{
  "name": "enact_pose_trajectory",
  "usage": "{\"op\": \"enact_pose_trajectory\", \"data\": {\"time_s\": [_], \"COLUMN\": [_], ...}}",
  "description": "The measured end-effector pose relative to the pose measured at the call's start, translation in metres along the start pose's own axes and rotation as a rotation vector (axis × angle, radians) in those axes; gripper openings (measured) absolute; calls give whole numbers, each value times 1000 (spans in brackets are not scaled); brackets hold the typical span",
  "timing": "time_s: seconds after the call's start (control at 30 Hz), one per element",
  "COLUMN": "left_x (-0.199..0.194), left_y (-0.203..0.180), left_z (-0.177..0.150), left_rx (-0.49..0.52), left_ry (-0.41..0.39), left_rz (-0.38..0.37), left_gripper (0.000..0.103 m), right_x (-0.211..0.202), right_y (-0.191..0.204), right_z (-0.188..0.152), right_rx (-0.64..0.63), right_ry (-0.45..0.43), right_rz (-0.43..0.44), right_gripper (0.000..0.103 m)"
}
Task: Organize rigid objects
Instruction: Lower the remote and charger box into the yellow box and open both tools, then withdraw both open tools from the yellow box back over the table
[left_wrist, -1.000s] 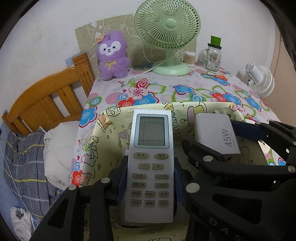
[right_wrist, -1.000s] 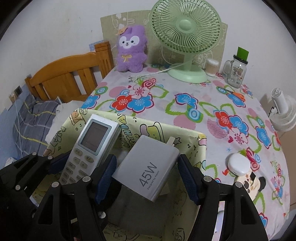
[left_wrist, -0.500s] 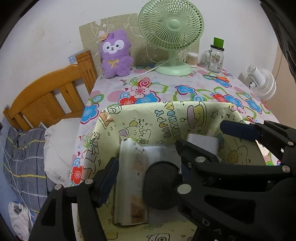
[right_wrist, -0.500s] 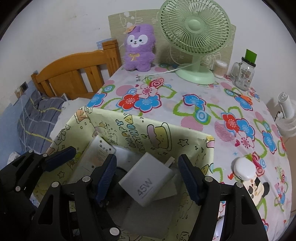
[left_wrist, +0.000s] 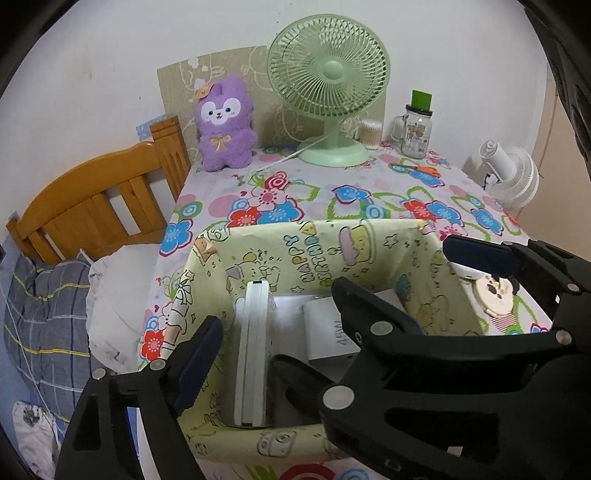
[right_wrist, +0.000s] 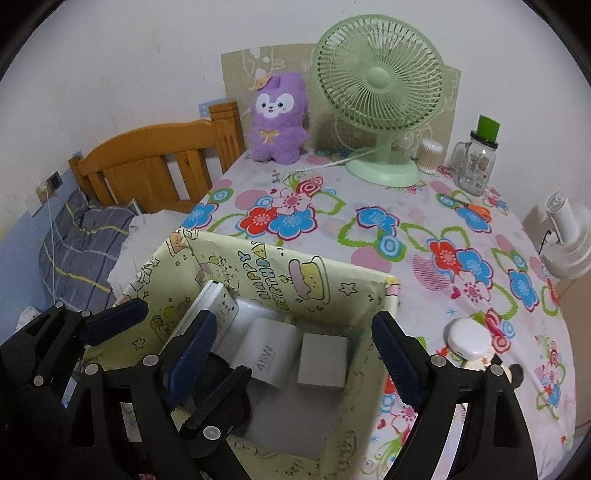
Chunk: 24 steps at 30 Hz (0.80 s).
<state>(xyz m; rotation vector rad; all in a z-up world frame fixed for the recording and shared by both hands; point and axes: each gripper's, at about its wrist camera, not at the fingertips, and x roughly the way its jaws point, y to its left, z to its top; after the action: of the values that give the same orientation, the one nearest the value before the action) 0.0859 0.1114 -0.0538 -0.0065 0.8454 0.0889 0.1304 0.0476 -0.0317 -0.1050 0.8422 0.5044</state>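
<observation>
Both tongs were found spread wide and empty above the yellow cartoon-printed box (right_wrist: 325, 291), which stood at the near edge of the flowered bench (right_wrist: 424, 229). The left tongs (left_wrist: 277, 343) hung over the left half of the box; the right tongs (right_wrist: 291, 350) hung over its middle and right.

Inside the box the remote control (left_wrist: 253, 354) was seen standing on its long edge against the left wall, its long axis running from six o'clock toward twelve, directly ahead of the left tongs. The 45W charger (right_wrist: 267, 352) lay flat on the floor of the box at about twelve o'clock from the right tongs, label up, with a small grey block (right_wrist: 323, 363) just beside it toward three o'clock. A dark round object lay low in the box at the near wall; what it was could not be made out.

The only loose rigid thing judged to be left out was the white oval case (right_wrist: 467, 338), which lay on the bench just outside the right wall of the box, at roughly two o'clock from the right tongs. It was clearly nearer the right tongs than the left, the box wall standing between it and the left tongs. A reach by the right tongs was therefore judged the natural next move, with the wall to be cleared on the way over.
</observation>
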Motion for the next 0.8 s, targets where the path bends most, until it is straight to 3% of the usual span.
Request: {"op": "enact_pose_trajectory", "data": {"time_s": [0.8], "left_x": [-41], "left_y": [-56], "left_z": [-2], "left_rx": [27], "left_ry": [-58], "left_rz": [-66], "left_gripper": [89], "right_x": [-68], "right_y": [-41], "right_z": [-21], "right_rx": [40], "right_ry": [-66], "right_rz": [-101], "right_gripper": [91]}}
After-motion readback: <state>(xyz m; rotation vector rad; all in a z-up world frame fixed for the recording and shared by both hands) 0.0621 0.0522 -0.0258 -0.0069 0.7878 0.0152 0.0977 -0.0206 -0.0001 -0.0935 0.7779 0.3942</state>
